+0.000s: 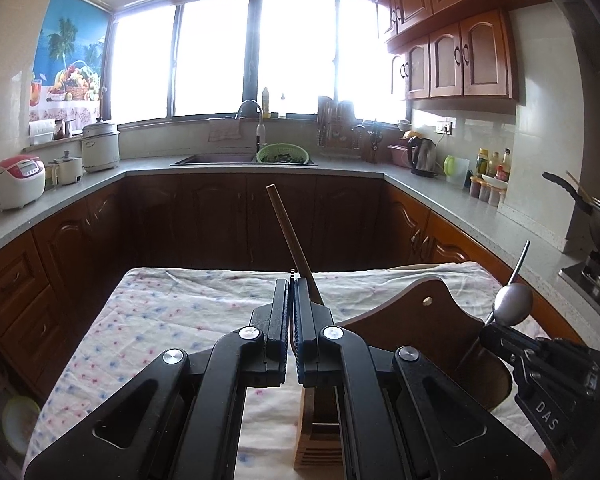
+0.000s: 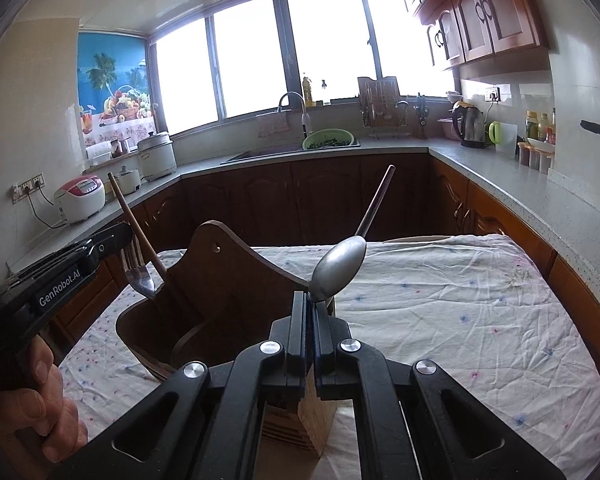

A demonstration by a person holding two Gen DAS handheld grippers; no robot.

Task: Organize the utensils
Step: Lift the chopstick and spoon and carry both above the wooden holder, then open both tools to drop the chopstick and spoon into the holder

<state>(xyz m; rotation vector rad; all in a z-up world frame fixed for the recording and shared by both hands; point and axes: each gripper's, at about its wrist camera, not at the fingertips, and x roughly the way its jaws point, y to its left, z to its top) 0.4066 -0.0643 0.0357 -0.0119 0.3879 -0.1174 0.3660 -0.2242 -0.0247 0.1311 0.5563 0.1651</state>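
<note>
**Over the holder with a utensil in each hand, nothing dropped in yet**

Over the cloth-covered surface (image 2: 440,300) is where I've got both grippers right now, and each one has a utensil.

Left gripper (image 1: 291,280): jaws clamped on a fork (image 2: 138,272) with a long wooden handle. From the left wrist view I only see the handle poking up past the tips; from the right wrist view you can see the tines hanging right at the rim of the dark wooden holder (image 2: 220,280), on its left side. Whether the tines are actually touching the wood or just above it, I can't tell.

Right gripper (image 2: 311,300): jaws pinched together on a metal spoon (image 2: 340,266), gripped at the edge of the bowl, with the handle sticking up and away. It sits above the front right part of the holder, near a lighter slotted wooden block (image 2: 300,420) that stands in front of it.

Progress as I read it:
- Both utensils picked up and carried to the holder: done.
- Fork: looks closest to going in, basically lined up over the left compartment.
- Spoon: held over the holder but not in any slot yet.
- Holder compartments look empty from what shows, though the grippers hide a good part of the inside.

So I'd call it roughly the halfway mark for this pair. What's left is lowering each one in and letting go. I can't spot any other loose utensils on the cloth, but my own grippers block a lot of it.
</note>
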